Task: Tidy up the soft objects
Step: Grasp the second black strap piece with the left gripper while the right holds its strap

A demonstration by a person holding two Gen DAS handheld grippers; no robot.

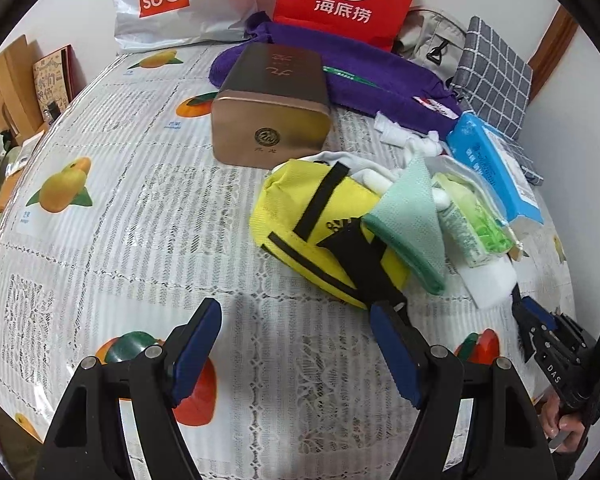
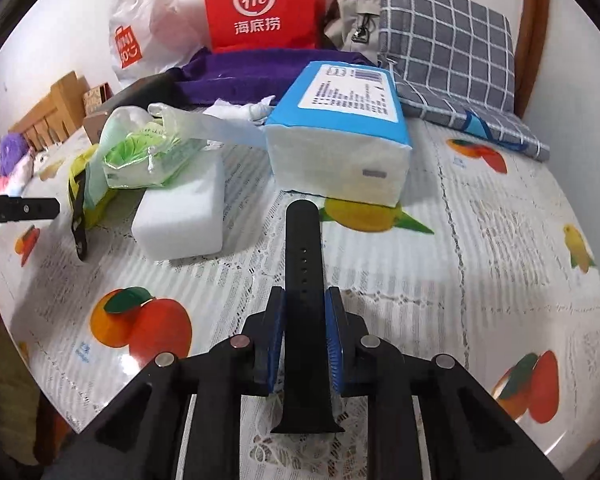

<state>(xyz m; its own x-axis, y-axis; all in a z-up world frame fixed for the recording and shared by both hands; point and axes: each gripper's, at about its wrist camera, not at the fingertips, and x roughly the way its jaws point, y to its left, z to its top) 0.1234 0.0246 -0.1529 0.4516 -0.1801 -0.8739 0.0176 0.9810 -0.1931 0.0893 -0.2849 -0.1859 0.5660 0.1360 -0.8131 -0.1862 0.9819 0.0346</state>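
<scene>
**Q:** How far along is the tidying judged to be?

**A:** Early, it would seem. A loose heap is seen on the far right of the table [image 2: 480, 280]: a yellow bag [image 1: 312, 236], a green cloth [image 1: 410, 236], a green packet [image 2: 148, 156] resting on a white block [image 2: 182, 220], a tissue pack [image 2: 340, 144], and crumpled white cloth [image 2: 240, 112] behind them. Nothing is shown sorted or stacked. A purple towel [image 1: 372, 80] lies bunched at the back, under a metal tin [image 1: 272, 120] and a red bag [image 2: 260, 4]. One item only, a black strap [image 2: 303, 280], is seen lifted; the rest is judged still to be dealt with.

**Q:** Where is the strap, and how is it held?

**A:** It is clamped between the blue pads of the right gripper [image 2: 305, 300], the jaws closed on its middle. It is carried above the table, near the front edge and well clear of the heap, its rounded tip pointed toward the tissue pack.

**Q:** How does it look?

**A:** Matte black and flat, with a row of small holes along its length, a rounded far end and a wider flared end nearest the camera. It is held straight, without sagging, so some stiffness may be presumed.

**Q:** And the other claw?

**A:** The left gripper [image 1: 296, 320] is seen wide open and empty, low over the cloth-covered table, its right finger just beside the black webbing of the yellow bag. Whether that webbing is touched cannot be told.
</scene>
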